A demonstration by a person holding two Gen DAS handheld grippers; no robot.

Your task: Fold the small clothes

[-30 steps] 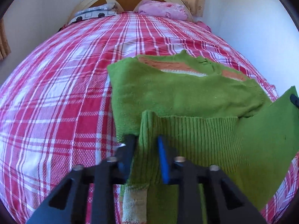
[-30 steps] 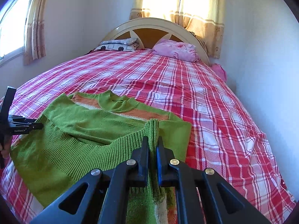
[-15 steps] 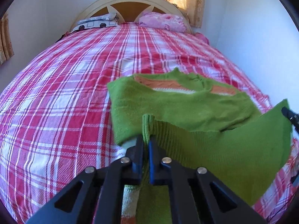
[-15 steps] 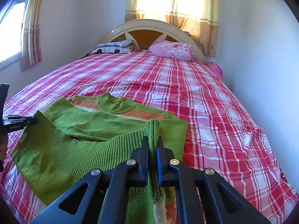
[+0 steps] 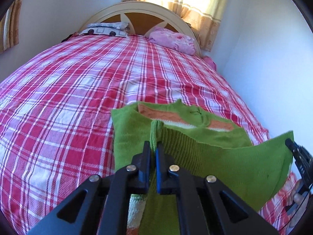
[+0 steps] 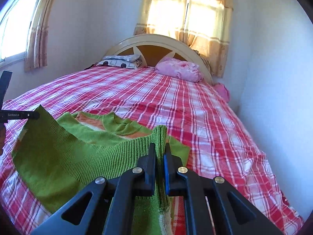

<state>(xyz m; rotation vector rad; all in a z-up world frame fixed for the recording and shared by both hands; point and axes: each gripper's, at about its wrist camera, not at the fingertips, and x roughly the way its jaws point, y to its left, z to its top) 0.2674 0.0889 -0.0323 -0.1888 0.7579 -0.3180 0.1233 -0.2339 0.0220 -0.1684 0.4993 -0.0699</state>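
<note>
A small green sweater point(image 5: 211, 141) with orange and white chest stripes lies on the red plaid bed point(image 5: 78, 90); it also shows in the right wrist view point(image 6: 82, 146). My left gripper point(image 5: 153, 146) is shut on the left corner of its ribbed hem. My right gripper point(image 6: 160, 150) is shut on the right corner of the hem. The hem is lifted off the bed and stretched between both grippers, above the sweater's upper half. Each gripper shows at the edge of the other's view: the right one point(image 5: 299, 156), the left one point(image 6: 19, 115).
Two pillows lie at the headboard point(image 6: 156, 43): a patterned one point(image 6: 121, 61) and a pink one point(image 6: 179, 68). A white wall point(image 6: 273, 78) runs along the bed's right side. Curtained windows are behind the headboard and on the left wall.
My left gripper closed on the hem corner. Both grippers then rose and carried the hem up and forward toward the collar.
</note>
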